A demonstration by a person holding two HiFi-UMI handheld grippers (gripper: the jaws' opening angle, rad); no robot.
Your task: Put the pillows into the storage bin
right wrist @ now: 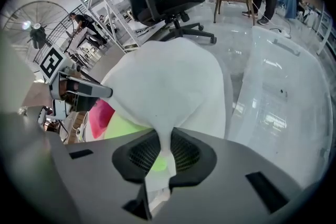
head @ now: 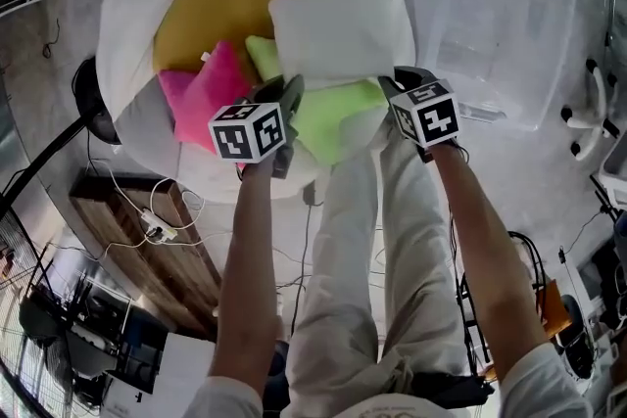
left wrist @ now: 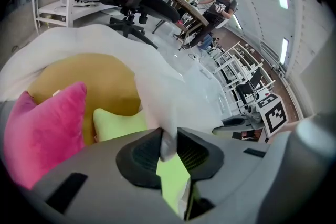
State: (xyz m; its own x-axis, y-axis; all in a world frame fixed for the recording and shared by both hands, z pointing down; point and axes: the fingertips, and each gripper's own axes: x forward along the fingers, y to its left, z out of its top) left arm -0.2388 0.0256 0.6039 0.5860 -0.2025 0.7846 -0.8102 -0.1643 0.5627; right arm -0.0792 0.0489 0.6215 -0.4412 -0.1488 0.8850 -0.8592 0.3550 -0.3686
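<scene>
Head view: white pillow (head: 338, 34), lying on the cushioned seat (head: 127, 24), is pinched at both near corners by left claw (head: 290, 99) and right claw (head: 395, 83), best lifted level and swung right to storage bin (head: 505, 24).

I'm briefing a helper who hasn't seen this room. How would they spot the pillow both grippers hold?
A big round white seat beside the clear storage bin holds pillows. The white pillow lies on top, pinched by the left gripper and right gripper. Unlike the yellow pillow, pink pillow and green pillow, it is white.
</scene>
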